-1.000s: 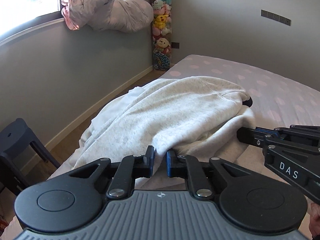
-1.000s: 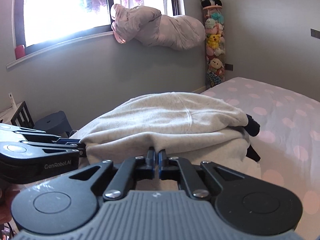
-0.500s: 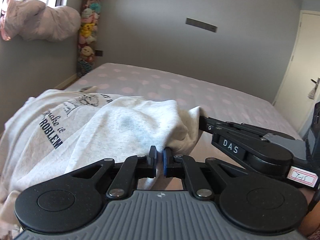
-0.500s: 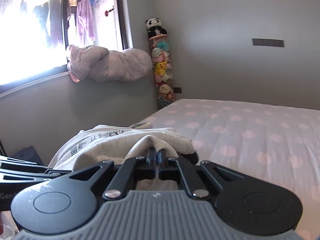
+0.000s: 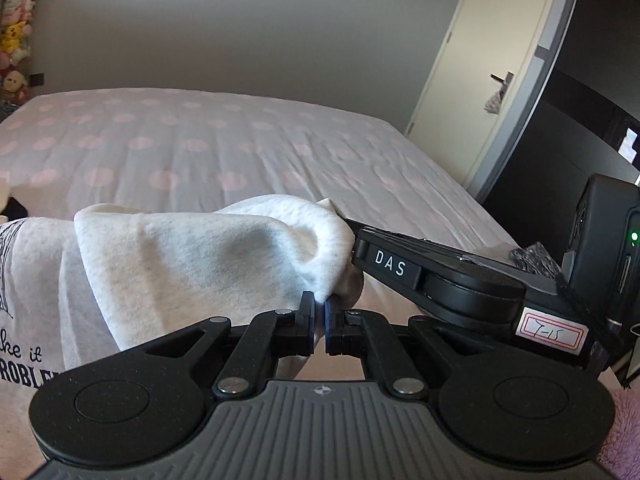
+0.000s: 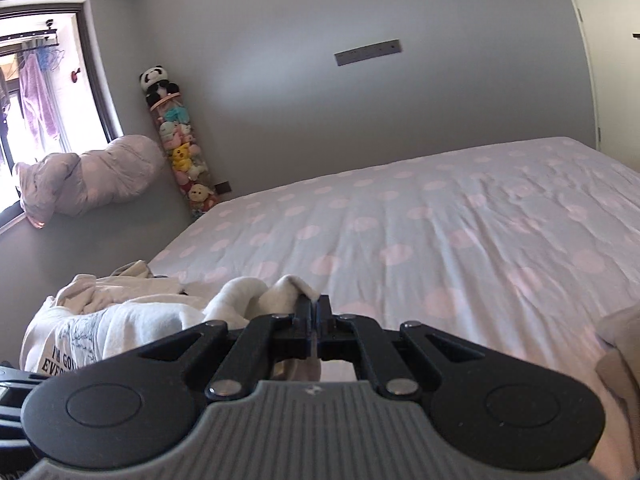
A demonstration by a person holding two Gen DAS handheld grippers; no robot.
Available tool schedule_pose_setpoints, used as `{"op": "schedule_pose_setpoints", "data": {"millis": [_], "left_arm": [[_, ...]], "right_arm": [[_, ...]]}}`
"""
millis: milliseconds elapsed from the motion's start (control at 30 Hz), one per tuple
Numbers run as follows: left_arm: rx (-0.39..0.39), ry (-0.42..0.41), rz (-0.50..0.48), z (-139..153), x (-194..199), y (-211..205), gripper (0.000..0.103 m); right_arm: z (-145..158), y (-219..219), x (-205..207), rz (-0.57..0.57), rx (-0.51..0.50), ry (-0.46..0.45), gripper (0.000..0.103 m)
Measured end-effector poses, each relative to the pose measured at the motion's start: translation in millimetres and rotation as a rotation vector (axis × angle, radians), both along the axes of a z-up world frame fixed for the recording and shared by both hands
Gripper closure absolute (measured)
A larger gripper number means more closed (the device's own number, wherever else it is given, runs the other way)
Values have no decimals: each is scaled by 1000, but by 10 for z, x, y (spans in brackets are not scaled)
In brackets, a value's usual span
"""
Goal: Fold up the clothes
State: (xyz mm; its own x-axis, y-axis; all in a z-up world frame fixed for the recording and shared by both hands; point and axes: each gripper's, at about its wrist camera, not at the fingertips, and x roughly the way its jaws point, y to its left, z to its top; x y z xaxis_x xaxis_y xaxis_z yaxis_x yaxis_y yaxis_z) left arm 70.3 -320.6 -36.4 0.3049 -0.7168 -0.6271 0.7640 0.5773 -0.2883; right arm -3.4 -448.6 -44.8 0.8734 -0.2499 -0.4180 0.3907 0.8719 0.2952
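The jaws of the left gripper [image 5: 319, 307] are pinched tight on a fold of the pale grey sweatshirt [image 5: 208, 264] at the lower middle of the left wrist view, having just finished closing with the cloth between them. The jaws of the right gripper [image 6: 315, 309] are likewise clamped on a bunched edge of the same sweatshirt [image 6: 132, 320], low in the centre of the right wrist view.

In the left wrist view the garment fills the lower left of the frame, draped up to the fingertips, with dark printed lettering showing at the left edge. The right gripper [image 5: 345, 222] enters from the right, its tip buried in the cloth just above the left one.

In the right wrist view the sweatshirt lies crumpled at the lower left, resting on the near corner of the bed [image 6: 460, 216], whose polka-dot sheet spreads across the middle and right. A tall column of plush toys [image 6: 182, 148] stands in the corner at upper left, beside a bundled quilt [image 6: 92, 176] on the window ledge. A cream door [image 5: 480, 60] stands at the upper right of the left wrist view.
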Motion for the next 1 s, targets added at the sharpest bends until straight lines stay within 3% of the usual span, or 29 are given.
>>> {"op": "schedule_pose_setpoints", "data": {"millis": [133,300,467,533,567,600,800,900,1000], "left_arm": [[61,42,-53,-185,-257,-273,100],[122,107,-56,-354,-309,-179,98],[134,131,-37,-375,-268,-100,81],[125,125,-29,-335,-241,-62,69],[120,117,-26,-306,-229,-45,59],[115,110,-23,-278,-217,-28,56],[97,80,56,-112,-57,400,53],[106,64,126,-59,84,702,50],[123,65,223,-41,248,1011,50]], "right_arm": [[-268,-304,-276,-31,41,82,100],[-585,-384,-414,-18,122,147,99],[-704,-383,-539,-44,166,161,88],[-703,-381,-586,-44,189,158,85],[-690,-362,-606,-44,191,156,80],[-668,-335,-620,-46,187,152,76],[-368,-40,-621,-14,114,92,65],[-214,187,-503,53,78,67,55],[-141,444,-316,149,71,60,38]]}}
